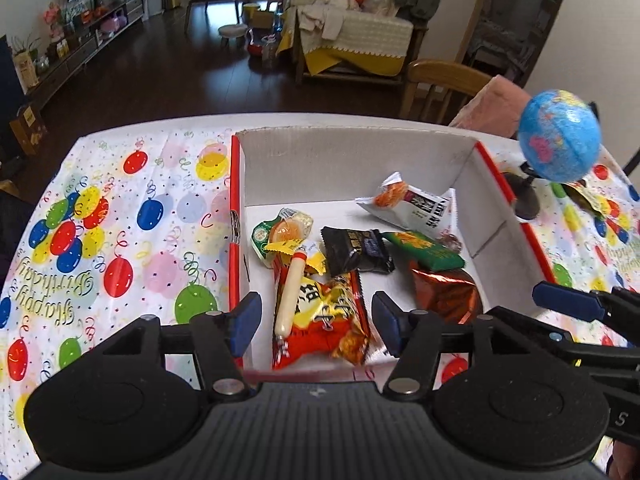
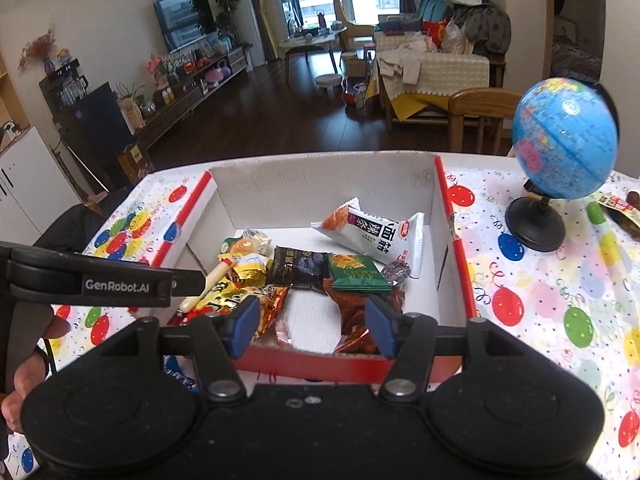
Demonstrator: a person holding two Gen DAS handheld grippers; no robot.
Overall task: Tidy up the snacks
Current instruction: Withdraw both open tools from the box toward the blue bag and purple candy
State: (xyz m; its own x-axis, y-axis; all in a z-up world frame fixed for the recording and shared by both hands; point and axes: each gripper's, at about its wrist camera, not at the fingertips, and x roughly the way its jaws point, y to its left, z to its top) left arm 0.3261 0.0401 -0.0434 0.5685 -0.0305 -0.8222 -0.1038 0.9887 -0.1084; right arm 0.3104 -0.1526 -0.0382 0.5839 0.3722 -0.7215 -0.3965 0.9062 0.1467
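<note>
Both the left gripper [image 1: 316, 320] and right gripper [image 2: 310, 328] stand apart, empty; the red crinkly foil snack packet [image 1: 320, 320] seems light and slippery, best pinched at its sealed edge.

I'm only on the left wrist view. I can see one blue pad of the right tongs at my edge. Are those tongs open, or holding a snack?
Observer: The right tongs are open and empty, above the near red wall of the box.
Operator: Any snack outside the box that I can't see?
Observer: Yes. A blue printed wrapper lies on the tablecloth just outside the box's near left corner. The tongs' body mostly hides it.
</note>
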